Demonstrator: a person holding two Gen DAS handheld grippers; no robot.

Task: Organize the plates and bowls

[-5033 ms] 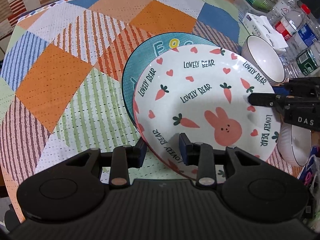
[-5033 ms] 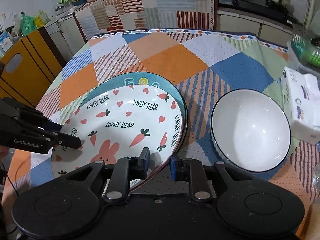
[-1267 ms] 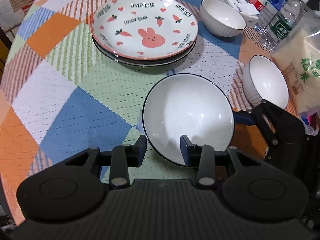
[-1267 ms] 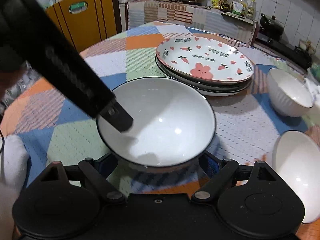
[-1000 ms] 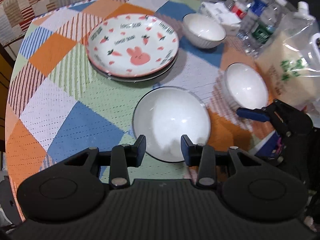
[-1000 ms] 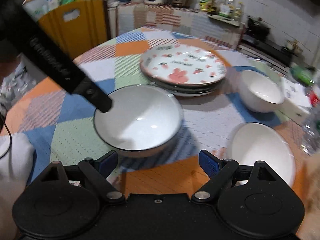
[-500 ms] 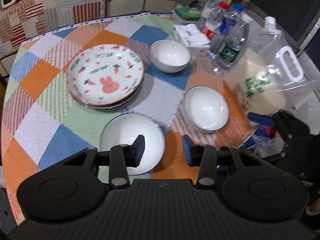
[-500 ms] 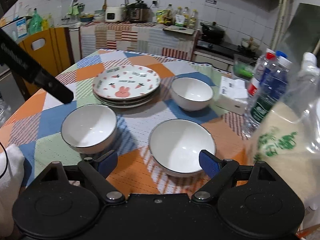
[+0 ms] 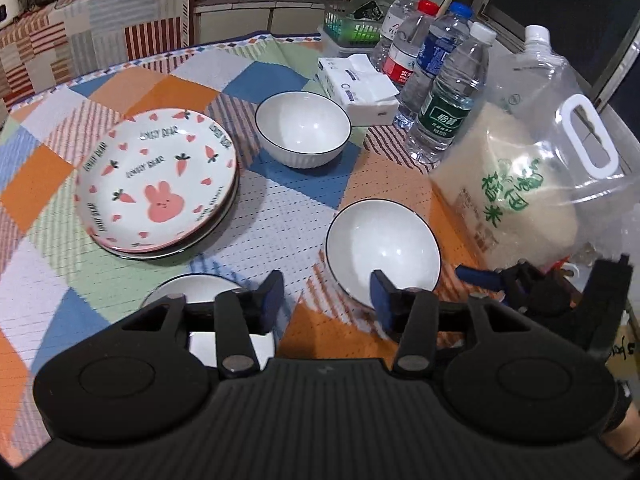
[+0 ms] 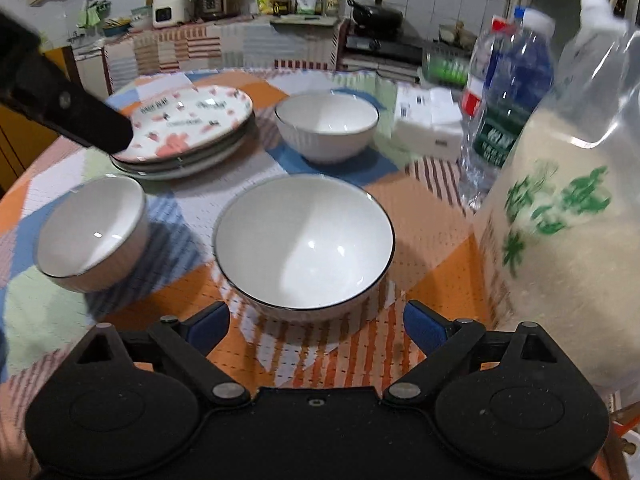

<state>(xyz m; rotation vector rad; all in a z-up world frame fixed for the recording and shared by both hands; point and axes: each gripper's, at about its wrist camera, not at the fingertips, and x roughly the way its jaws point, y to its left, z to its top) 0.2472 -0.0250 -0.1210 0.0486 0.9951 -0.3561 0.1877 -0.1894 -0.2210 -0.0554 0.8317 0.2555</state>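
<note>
A: Left gripper [image 9: 326, 294]?
B: Fingers [image 9: 272, 292] apart, just been widening, nothing between. Hovering over the table [image 9: 276, 208], above the gap between the near bowl [image 9: 204, 284] and the middle bowl [image 9: 382, 246].
A: Right gripper [image 10: 316, 326]?
B: Spread very wide, also just been widening, empty. Pointed down at the middle bowl [image 10: 304, 240], not touching.
A: Plates?
B: Stacked far left, bunny plate [image 9: 156, 180] on top.
A: Remaining bowl?
B: 3rd bowl [image 9: 303, 128] upright behind, near the tissue pack [image 9: 358, 88] and bottles [image 9: 440, 92]. Rice bag [image 9: 504, 200] just beside the middle bowl, on the right.
</note>
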